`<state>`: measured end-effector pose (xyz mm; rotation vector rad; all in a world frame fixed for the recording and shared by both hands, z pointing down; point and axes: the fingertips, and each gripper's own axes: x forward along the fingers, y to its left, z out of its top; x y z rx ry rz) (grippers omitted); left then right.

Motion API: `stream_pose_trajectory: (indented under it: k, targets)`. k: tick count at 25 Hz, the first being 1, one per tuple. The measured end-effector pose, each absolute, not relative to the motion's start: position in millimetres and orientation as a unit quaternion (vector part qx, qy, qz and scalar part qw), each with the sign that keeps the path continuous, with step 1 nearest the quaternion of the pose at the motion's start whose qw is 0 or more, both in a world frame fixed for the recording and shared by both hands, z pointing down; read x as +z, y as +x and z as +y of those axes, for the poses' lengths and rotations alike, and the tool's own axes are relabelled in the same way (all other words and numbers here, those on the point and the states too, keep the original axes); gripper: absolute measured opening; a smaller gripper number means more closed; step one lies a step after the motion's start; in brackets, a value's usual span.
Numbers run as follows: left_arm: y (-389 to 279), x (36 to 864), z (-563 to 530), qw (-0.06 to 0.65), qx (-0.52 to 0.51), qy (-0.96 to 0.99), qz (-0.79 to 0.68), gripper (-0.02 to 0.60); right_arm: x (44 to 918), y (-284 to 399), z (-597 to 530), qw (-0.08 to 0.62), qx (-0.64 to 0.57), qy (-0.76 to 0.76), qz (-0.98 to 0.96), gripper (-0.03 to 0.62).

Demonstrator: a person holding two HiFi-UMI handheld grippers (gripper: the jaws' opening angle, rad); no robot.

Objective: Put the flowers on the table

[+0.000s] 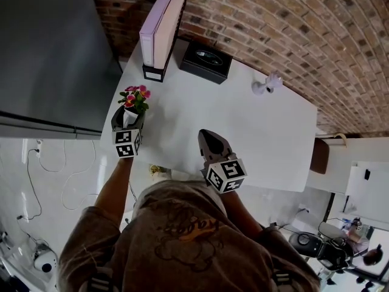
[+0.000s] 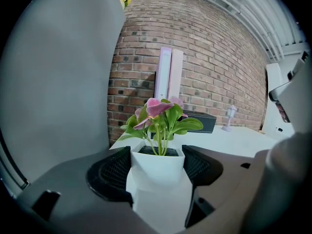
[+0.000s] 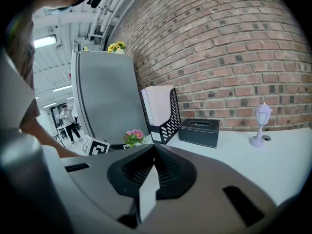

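A small white pot (image 2: 158,172) with pink flowers (image 2: 157,108) and green leaves sits between the jaws of my left gripper (image 2: 158,152), which is shut on it. In the head view the flowers (image 1: 135,97) stand upright at the left edge of the white table (image 1: 267,132), with the left gripper (image 1: 127,117) round the pot. Whether the pot rests on the table cannot be told. My right gripper (image 1: 206,136) hovers over the table's near middle, jaws shut with nothing between them (image 3: 154,156). The right gripper view also shows the flowers (image 3: 133,136) at a distance.
At the table's far end by the brick wall stand a file holder (image 1: 159,32), a black tissue box (image 1: 205,61) and a small lamp (image 1: 267,84). A tall grey cabinet (image 1: 48,53) stands close to the table's left side. A brown chair (image 1: 319,156) is at the right edge.
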<state>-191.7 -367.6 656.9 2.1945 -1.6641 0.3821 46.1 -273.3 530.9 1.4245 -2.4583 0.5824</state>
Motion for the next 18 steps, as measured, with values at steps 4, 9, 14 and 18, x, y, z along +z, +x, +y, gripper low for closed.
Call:
stream_pose_trajectory:
  k: [4,9,14,18]
  targets:
    - [-190.3,658.7,-363.6,0.176,0.142,0.775,-0.59,0.347,530.3,47.7,-269.5,0.12,0.2,0.49,-0.84,0.005]
    - [-190.4,665.2,-353.9,0.182,0.152,0.771,-0.591,0.347,528.1,47.7,-264.3,0.117,0.199,0.492,-0.84,0.005]
    - [-188.4,668.9,-348.1,0.182,0.163,0.77,-0.589,0.347,527.5,51.7,-256.9,0.117,0.199,0.494,-0.838,0.005]
    - [-189.7,671.3,-348.0,0.18,0.169,0.769,-0.589,0.347,527.1,53.2,-253.1,0.116,0.198,0.497,-0.837,0.005]
